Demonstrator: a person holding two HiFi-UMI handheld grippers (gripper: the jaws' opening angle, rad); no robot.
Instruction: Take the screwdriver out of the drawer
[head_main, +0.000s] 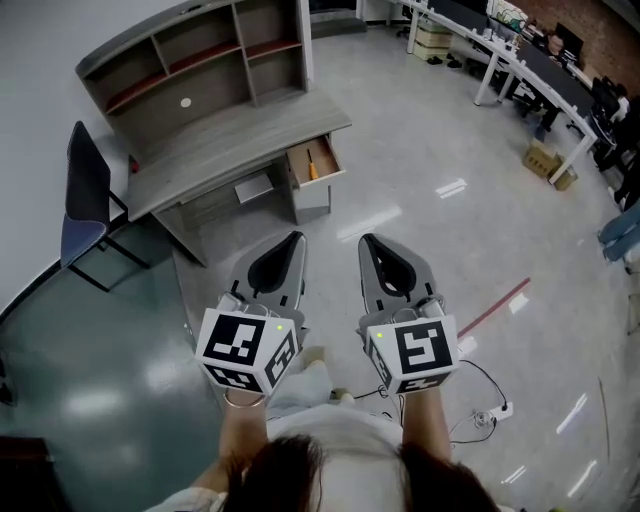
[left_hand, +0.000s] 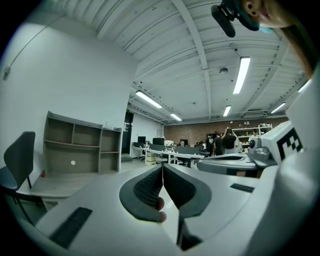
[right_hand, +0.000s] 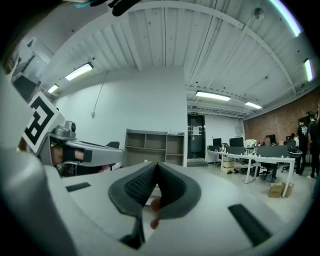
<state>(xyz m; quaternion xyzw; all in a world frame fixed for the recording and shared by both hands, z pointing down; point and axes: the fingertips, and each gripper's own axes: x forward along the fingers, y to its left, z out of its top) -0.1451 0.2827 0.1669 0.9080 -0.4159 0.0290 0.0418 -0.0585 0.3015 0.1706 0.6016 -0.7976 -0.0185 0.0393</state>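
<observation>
An orange-handled screwdriver (head_main: 312, 166) lies in the open drawer (head_main: 318, 164) of a grey desk (head_main: 230, 140) at the far side of the floor. I hold both grippers side by side well short of the desk, pointing level toward it. The left gripper (head_main: 295, 239) (left_hand: 162, 166) has its jaws pressed together with nothing between them. In the same way, the right gripper (head_main: 366, 240) (right_hand: 157, 164) is shut and empty. Each gripper view shows the other gripper beside it and the desk's shelf unit (left_hand: 75, 150) (right_hand: 154, 146) in the distance.
A dark chair (head_main: 88, 205) stands left of the desk. White office tables (head_main: 520, 60), a cardboard box (head_main: 548, 162) and people are at the far right. A cable and power strip (head_main: 490, 410) lie on the floor by my right side, near a red floor line (head_main: 495, 308).
</observation>
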